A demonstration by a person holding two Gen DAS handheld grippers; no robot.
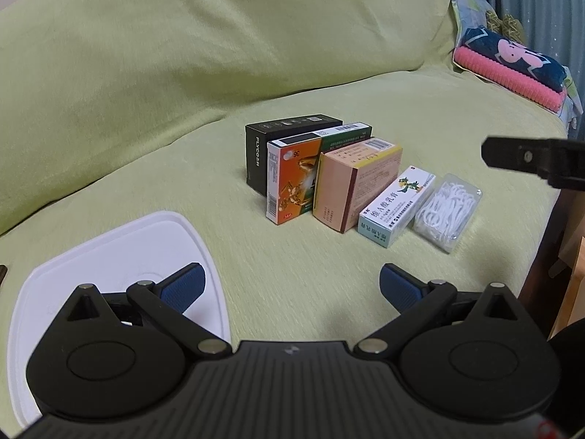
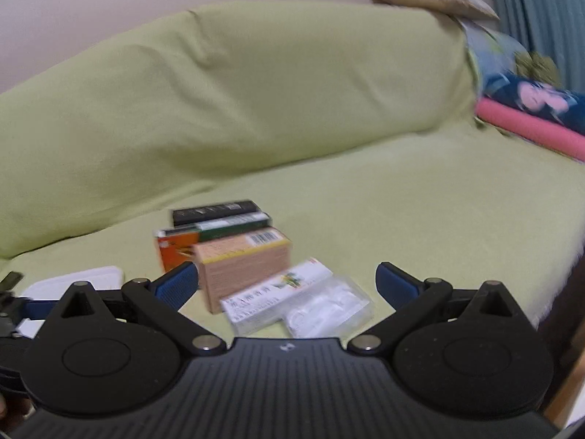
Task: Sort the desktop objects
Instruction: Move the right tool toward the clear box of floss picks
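Boxes [image 2: 241, 267] sit in a row just ahead of the right gripper [image 2: 285, 285], nearer than the left gripper [image 1: 292, 285]; both gape empty.

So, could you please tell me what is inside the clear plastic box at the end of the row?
The clear plastic box holds a heap of white floss picks, visible through its lid. Whatever lies beneath that heap is covered.

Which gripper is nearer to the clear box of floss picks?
Right. The right gripper hangs open just over the clear box of floss picks, which lies close below its fingers. The left gripper, also open, sits well back from that box, beside the white lid.
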